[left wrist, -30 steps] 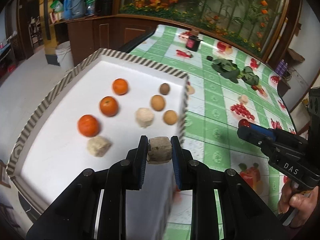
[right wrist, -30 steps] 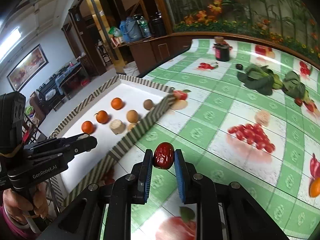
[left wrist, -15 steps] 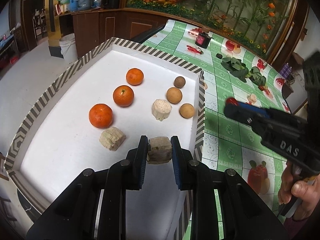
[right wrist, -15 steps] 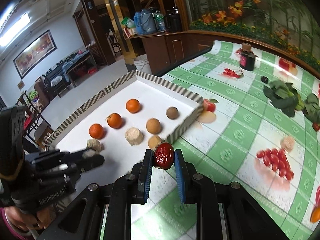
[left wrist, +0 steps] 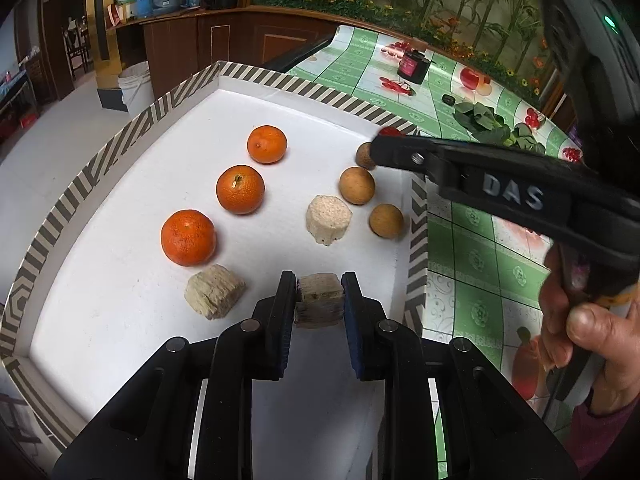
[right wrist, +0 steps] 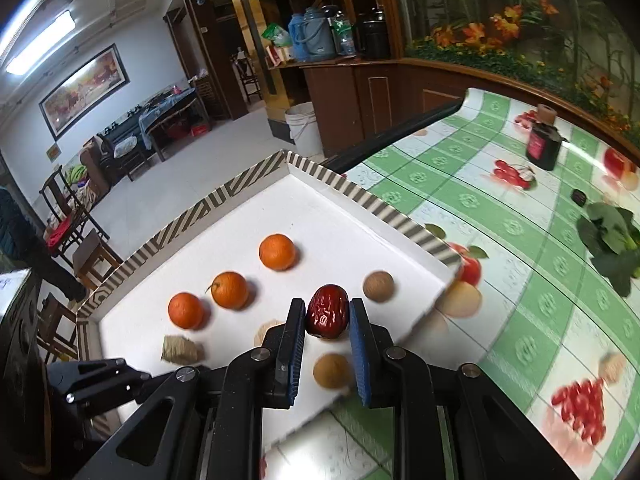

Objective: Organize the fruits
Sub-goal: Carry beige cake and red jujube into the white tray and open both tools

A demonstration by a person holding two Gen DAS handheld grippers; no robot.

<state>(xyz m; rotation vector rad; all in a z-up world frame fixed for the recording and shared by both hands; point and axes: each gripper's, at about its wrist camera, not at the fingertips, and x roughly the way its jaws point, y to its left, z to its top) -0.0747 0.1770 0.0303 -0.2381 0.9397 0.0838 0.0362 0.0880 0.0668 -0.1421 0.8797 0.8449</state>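
A white tray with a striped rim [left wrist: 188, 92] [right wrist: 224, 192] holds three oranges [left wrist: 240, 189] [right wrist: 229, 289], three small brown round fruits [left wrist: 357, 185] [right wrist: 378, 286] and two pale beige chunks [left wrist: 329, 219] [left wrist: 214, 290]. My left gripper [left wrist: 319, 300] is shut on a beige chunk [left wrist: 319, 298] above the tray's near part. My right gripper [right wrist: 326, 318] is shut on a red date [right wrist: 327, 312] above the tray's right side; in the left wrist view it reaches in from the right [left wrist: 380, 150].
The tray lies on a table with a green checked fruit-print cloth [right wrist: 520, 280]. A dark red jar [right wrist: 542, 148] and leafy greens [right wrist: 612, 236] lie farther on the table. A white bucket [right wrist: 302, 126] stands on the floor beyond.
My right gripper has moved left with the date, from over the tablecloth to over the tray. My left gripper has moved further over the tray with its chunk.
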